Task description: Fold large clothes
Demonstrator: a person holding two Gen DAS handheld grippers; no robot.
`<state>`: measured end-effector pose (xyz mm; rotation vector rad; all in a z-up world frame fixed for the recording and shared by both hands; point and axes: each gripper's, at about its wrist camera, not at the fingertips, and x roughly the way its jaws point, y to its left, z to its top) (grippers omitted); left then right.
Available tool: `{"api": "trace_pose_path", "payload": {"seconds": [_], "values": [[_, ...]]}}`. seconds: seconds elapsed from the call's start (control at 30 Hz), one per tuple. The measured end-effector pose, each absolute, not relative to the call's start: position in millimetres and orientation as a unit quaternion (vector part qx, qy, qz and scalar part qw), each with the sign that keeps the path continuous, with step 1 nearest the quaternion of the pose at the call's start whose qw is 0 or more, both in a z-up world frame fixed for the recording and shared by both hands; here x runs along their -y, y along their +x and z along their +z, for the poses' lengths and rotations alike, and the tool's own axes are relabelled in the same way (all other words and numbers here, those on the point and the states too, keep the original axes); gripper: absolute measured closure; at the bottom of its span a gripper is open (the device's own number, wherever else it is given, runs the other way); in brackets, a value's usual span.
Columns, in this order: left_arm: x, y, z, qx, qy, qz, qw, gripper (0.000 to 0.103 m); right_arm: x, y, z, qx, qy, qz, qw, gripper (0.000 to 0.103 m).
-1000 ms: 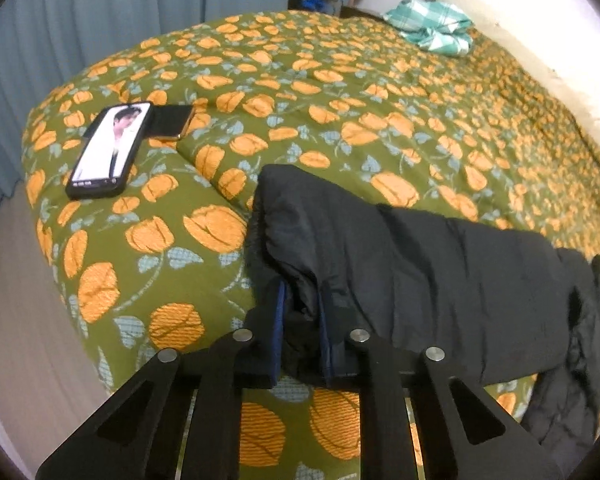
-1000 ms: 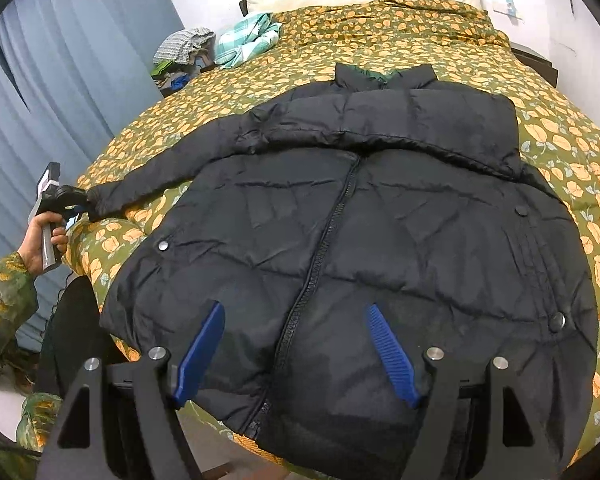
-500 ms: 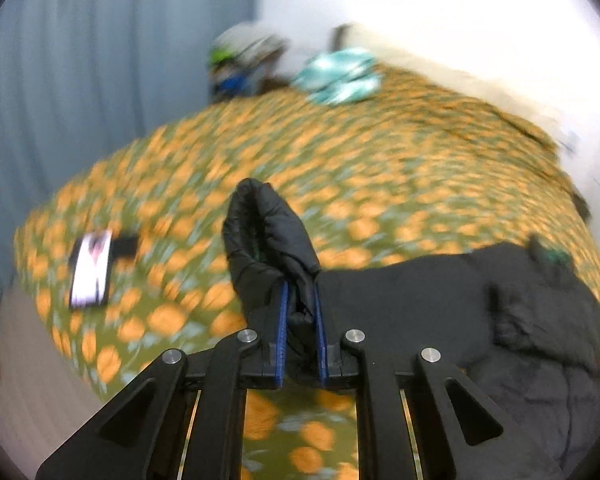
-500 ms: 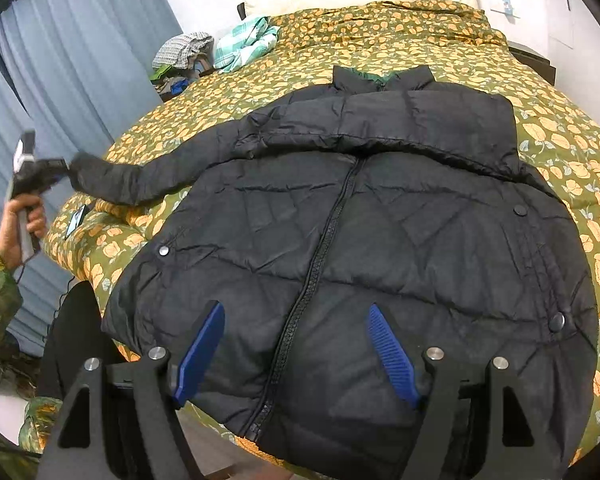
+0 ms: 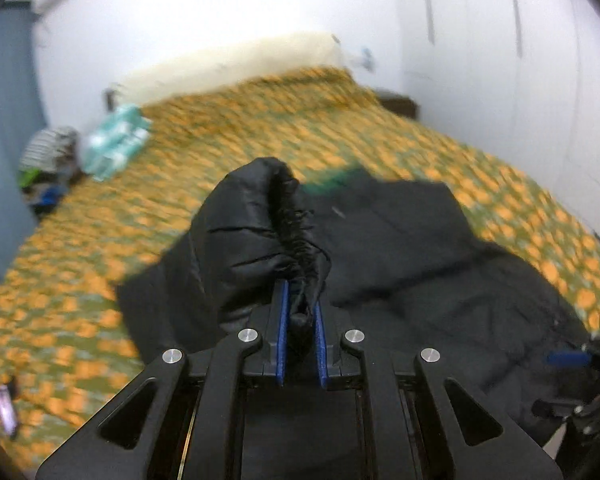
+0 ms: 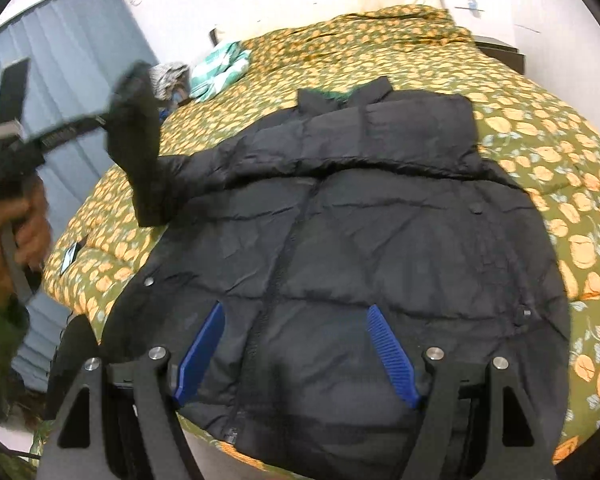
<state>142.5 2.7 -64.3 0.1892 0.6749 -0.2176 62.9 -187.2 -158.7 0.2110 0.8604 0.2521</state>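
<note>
Two grippers share the work on one black puffer jacket (image 6: 380, 248), which lies front-up and zipped on the orange-flowered bedspread (image 6: 560, 168), collar toward the headboard and hem hanging just over the near edge of the bed; the left gripper (image 5: 300, 344) has its blue pads pressed close together on the elastic cuff of the sleeve (image 5: 260, 232), and in the right wrist view that sleeve (image 6: 140, 152) is raised off the bed and hangs from the pinch, with the person's hand (image 6: 24, 224) gripping the handle; holding it by the cuff seems chosen so the whole sleeve can be carried as one piece, probably to lay it across the chest as the first fold; the right gripper (image 6: 296, 356) stands with its jaws spread wide and nothing between them, poised above the lower front on either side of the zipper (image 6: 284, 264), likely ready to pin the body so it does not slide; a phone (image 6: 69, 258) lies on the bedspread beside the jacket, clear of the fold; folded checked cloth (image 6: 220, 68) sits far off near the headboard.
</note>
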Motion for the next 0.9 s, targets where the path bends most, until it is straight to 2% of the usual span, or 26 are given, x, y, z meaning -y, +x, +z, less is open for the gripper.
{"api": "trace_pose_path", "payload": {"seconds": [0.1,0.2,0.27,0.3,0.33,0.37,0.57,0.9], "values": [[36.3,150.4,-110.4,-0.371,0.106,-0.126,0.914,0.092,203.1,59.9,-160.6,-0.413,0.117,0.103,0.897,0.027],[62.3,154.1,-151.9,-0.415,0.122,-0.151,0.889,0.083,215.4,60.1,-166.1,-0.418,0.127,0.089,0.895,0.027],[70.4,148.6,-167.3,-0.437,0.125,-0.163,0.876,0.051,221.4,61.9,-169.8,-0.423,0.135,0.083,0.892,0.027],[72.5,144.0,-167.3,-0.435,0.125,-0.165,0.876,0.042,224.0,63.6,-171.2,-0.425,0.138,0.081,0.891,0.027],[71.0,134.4,-163.4,-0.428,0.123,-0.171,0.879,0.026,225.3,64.8,-171.7,-0.426,0.141,0.079,0.890,0.027],[66.2,122.9,-157.2,-0.421,0.120,-0.176,0.882,0.017,226.6,67.7,-172.4,-0.428,0.144,0.078,0.889,0.027],[14.7,78.5,-144.3,-0.423,0.086,-0.150,0.889,0.017,211.9,103.4,-175.8,-0.442,0.166,0.115,0.874,0.026],[-91.1,49.9,-146.1,-0.433,-0.032,-0.008,0.901,0.017,114.0,231.2,-196.0,-0.475,0.153,0.198,0.844,0.023]]}}
